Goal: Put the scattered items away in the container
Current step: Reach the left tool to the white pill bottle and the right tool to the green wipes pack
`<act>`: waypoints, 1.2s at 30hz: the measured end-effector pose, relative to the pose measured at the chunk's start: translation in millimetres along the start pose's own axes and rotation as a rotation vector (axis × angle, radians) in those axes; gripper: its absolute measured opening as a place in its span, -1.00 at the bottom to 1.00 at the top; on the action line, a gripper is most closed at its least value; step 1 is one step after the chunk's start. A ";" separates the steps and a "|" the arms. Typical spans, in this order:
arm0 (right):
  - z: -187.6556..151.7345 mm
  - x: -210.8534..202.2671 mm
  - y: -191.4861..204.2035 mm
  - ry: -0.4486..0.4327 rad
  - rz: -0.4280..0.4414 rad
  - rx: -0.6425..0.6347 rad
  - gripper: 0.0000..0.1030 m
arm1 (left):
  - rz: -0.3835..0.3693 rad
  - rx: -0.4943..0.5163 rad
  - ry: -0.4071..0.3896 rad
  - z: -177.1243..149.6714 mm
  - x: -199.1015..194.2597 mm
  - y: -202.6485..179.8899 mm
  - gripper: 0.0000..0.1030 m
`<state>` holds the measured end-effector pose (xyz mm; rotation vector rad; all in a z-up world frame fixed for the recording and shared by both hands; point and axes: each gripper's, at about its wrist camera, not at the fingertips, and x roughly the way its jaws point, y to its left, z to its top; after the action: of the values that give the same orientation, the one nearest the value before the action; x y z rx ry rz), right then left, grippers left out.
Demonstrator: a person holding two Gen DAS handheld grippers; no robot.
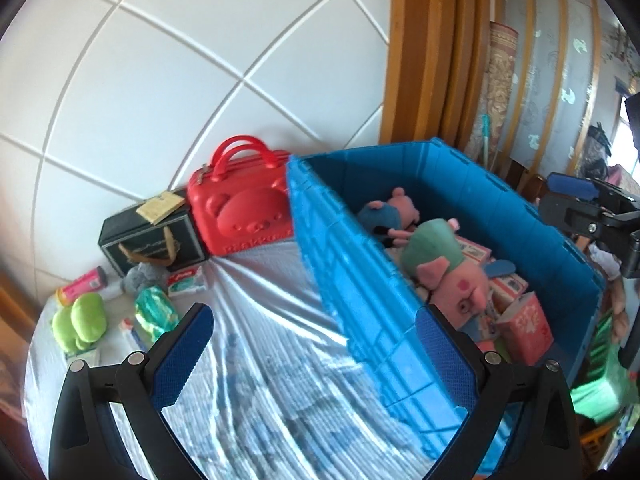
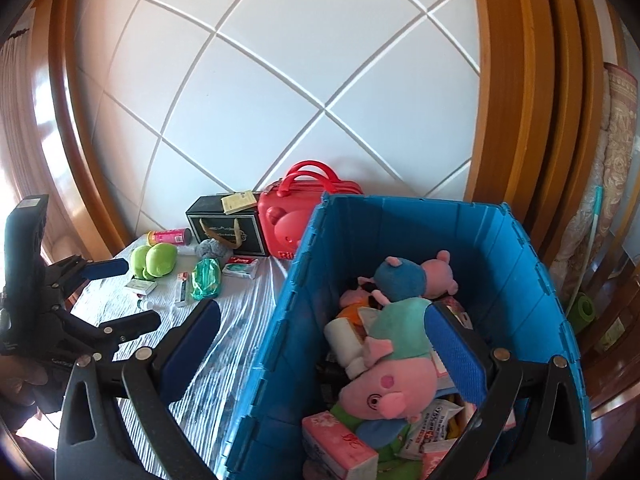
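A blue plastic crate (image 1: 360, 280) (image 2: 516, 248) stands on the striped cloth. Inside lie a pink pig plush in a green top (image 1: 448, 276) (image 2: 396, 368), a second pig plush in blue (image 2: 412, 272), tissue packs (image 2: 340, 444) and small boxes. My left gripper (image 1: 316, 356) is open and empty, straddling the crate's near wall. My right gripper (image 2: 324, 356) is open and empty above the crate's left wall, next to the pig plush. Scattered items remain at the far left: a green plush (image 1: 80, 320) (image 2: 154, 260), a teal pouch (image 2: 206, 278), small packets.
A red bear suitcase (image 1: 244, 212) (image 2: 296, 216) and a black gift box (image 1: 148, 236) (image 2: 228, 224) stand against the white tiled wall. A pink tube (image 2: 168, 236) and a grey plush (image 2: 210, 248) lie near them. Wooden frames rise at both sides.
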<state>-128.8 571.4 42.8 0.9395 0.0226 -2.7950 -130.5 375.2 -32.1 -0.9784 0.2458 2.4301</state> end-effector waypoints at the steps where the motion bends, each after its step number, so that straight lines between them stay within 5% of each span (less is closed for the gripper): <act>1: 2.8 6.3 13.2 0.005 0.009 -0.010 1.00 | 0.012 -0.023 0.007 -9.2 -1.5 17.5 0.99; 10: 9.2 81.9 144.0 0.069 0.102 -0.099 1.00 | 0.168 -0.235 0.088 -96.4 -6.0 189.3 0.99; 18: -18.5 178.0 224.7 0.168 0.126 -0.137 1.00 | 0.280 -0.329 0.158 -175.2 20.8 312.7 0.99; 28: -75.4 291.3 280.8 0.275 0.138 -0.181 1.00 | 0.257 -0.412 0.231 -241.9 147.7 427.3 0.99; 36: -85.0 428.1 286.9 0.308 0.117 -0.137 1.00 | 0.273 -0.368 0.259 -256.2 226.9 466.5 0.99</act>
<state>-358.6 220.6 -268.5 1.2799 0.1933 -2.4823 -357.5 -24.5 -383.4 -1.5122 0.0166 2.6482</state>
